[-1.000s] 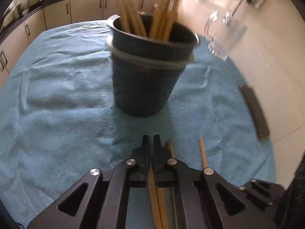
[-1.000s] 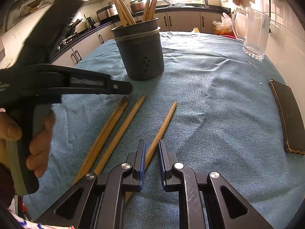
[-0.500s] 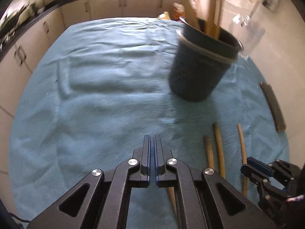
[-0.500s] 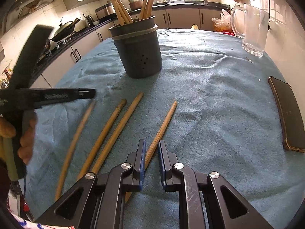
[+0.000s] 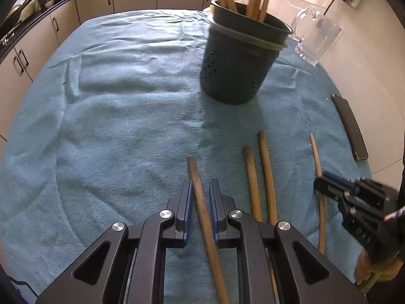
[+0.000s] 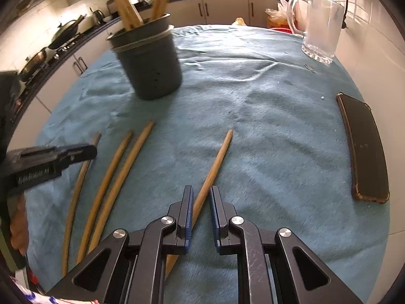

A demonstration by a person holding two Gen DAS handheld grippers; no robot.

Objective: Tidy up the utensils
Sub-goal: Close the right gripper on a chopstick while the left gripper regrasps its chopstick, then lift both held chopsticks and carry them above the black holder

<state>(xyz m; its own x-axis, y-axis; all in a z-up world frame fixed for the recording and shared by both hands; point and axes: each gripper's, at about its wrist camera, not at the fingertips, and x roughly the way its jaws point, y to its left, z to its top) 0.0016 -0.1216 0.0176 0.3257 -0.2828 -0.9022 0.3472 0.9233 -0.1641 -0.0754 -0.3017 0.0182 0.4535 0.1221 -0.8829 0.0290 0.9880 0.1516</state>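
Observation:
A dark grey holder (image 5: pixel 240 58) (image 6: pixel 149 60) with several wooden utensils in it stands on the blue cloth (image 5: pixel 114 126). Several wooden sticks lie loose on the cloth in front of it. My left gripper (image 5: pixel 201 197) (image 6: pixel 76 152) points down over the leftmost stick (image 5: pixel 193 167) (image 6: pixel 76 190). Its jaws are opening, the stick lies between them, and a gap shows beside it. My right gripper (image 6: pixel 201 202) (image 5: pixel 326 185) hovers over the rightmost stick (image 6: pixel 217 159) (image 5: pixel 315 152). Its jaws stand slightly apart around that stick without pressing it.
A clear glass jug (image 5: pixel 316 40) (image 6: pixel 319 30) stands at the back right. A dark phone (image 5: pixel 350 126) (image 6: pixel 362 149) lies along the cloth's right edge. Two more sticks (image 5: pixel 265 167) (image 6: pixel 119 167) lie side by side between the grippers. Kitchen counters surround the table.
The left gripper swung away from the holder to the leftmost stick, and its shut jaws parted around it. The right gripper shifted slightly along its stick.

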